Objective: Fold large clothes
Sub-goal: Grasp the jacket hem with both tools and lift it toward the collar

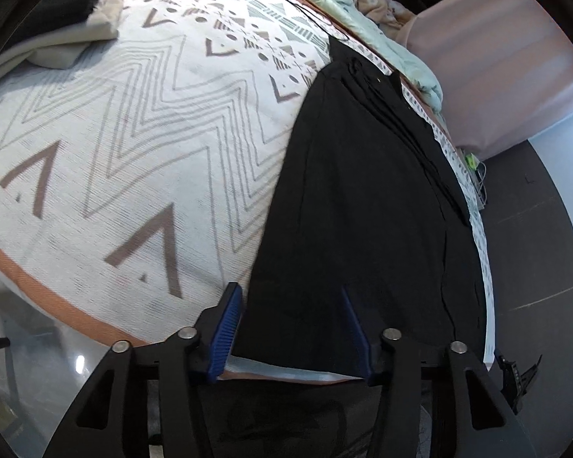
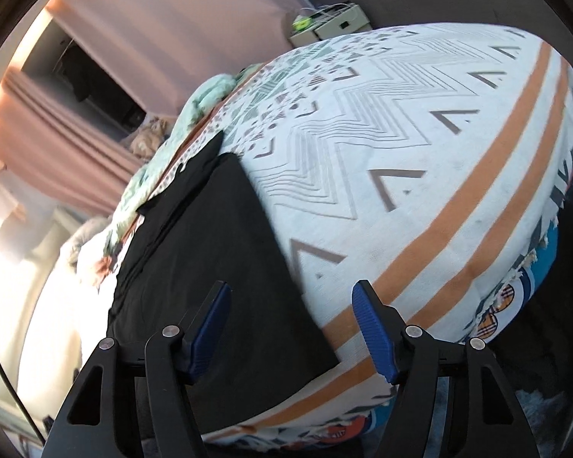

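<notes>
A large black garment lies flat and lengthwise on the patterned white bedspread, folded into a long strip along the bed's edge. My left gripper is open and empty, hovering over the garment's near end. In the right wrist view the same black garment lies on the bedspread. My right gripper is open and empty, its left finger over the garment and its right finger over the orange stripes near the garment's corner.
A beige and black pile of clothes lies at the bed's far left. A mint green quilt and a cable lie at the far side. Pink curtains and a small box stand beyond the bed.
</notes>
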Demonstrator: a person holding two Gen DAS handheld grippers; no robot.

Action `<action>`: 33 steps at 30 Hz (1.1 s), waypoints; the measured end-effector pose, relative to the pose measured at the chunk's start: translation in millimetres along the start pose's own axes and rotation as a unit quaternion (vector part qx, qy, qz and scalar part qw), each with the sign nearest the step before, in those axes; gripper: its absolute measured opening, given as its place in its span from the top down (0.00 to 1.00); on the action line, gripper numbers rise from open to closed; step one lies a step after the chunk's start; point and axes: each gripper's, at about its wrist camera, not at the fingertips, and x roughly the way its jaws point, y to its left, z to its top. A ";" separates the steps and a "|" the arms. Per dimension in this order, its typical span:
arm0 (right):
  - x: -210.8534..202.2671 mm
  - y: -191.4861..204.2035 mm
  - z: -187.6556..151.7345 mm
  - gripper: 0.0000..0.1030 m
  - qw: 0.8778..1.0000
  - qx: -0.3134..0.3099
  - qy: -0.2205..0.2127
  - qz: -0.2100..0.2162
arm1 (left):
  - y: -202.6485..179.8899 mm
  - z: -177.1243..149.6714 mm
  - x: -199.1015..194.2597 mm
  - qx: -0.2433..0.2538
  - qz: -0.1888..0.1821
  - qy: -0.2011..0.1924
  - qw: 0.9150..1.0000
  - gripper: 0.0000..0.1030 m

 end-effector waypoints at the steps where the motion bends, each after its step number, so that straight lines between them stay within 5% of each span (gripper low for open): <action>1: 2.8 -2.7 -1.4 0.35 1.000 0.007 0.008 0.009 | -1.2 -1.0 0.3 0.002 0.003 -0.002 1.000 0.51; 13: 14.2 -0.2 -38.7 0.48 0.993 0.034 0.040 0.102 | -3.7 -14.4 -1.2 0.014 -0.002 -0.021 1.000 0.51; 24: 17.4 -6.3 -26.3 0.48 0.972 0.103 -0.006 0.209 | 2.7 -5.1 5.7 -0.021 -0.039 -0.023 0.999 0.58; 33: 26.2 -12.6 -47.2 0.48 0.975 0.097 0.029 0.199 | -2.5 -2.4 9.4 -0.019 -0.047 -0.021 0.999 0.59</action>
